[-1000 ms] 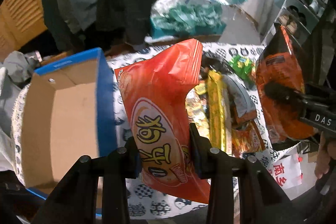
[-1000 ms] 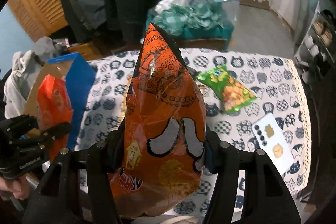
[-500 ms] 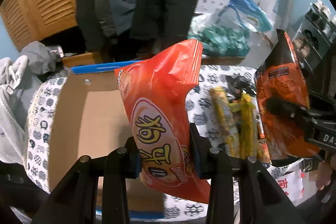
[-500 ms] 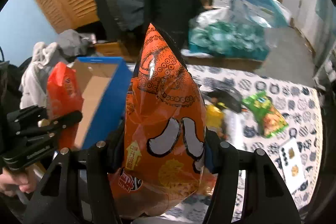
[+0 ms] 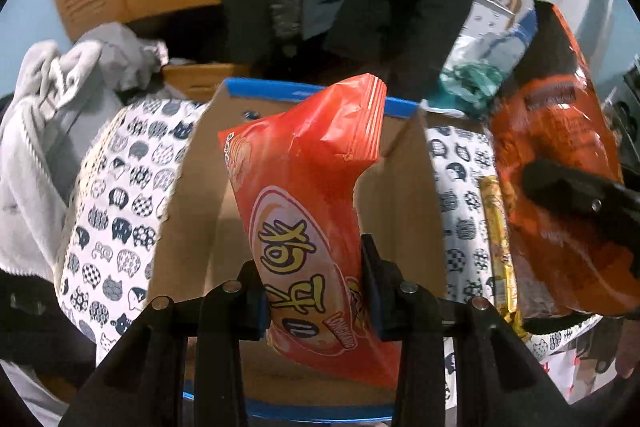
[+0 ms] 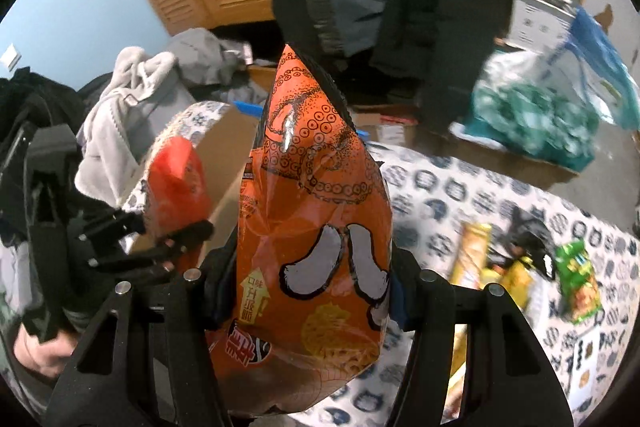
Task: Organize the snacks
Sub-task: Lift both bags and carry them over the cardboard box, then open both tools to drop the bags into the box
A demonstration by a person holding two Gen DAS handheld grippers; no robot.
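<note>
Cat-print tablecloth (image 5: 120,211) w/ box (image 5: 192,227); left gripper (image 5: 314,291) clamps "LONGMARU" bag (image 5: 304,211), right gripper (image 6: 304,291) clamps orange bag (image 6: 316,219).

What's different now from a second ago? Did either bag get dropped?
No drop. Both hands swung sideways toward the cardboard box: it now sits straight under the left gripper and its red snack bag, while the loose snacks slid off to the right. The right gripper keeps clamping the orange bag.

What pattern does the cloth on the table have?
The tablecloth is white with dark blue cat-head shapes, each filled differently. The left wrist view shows it best.
</note>
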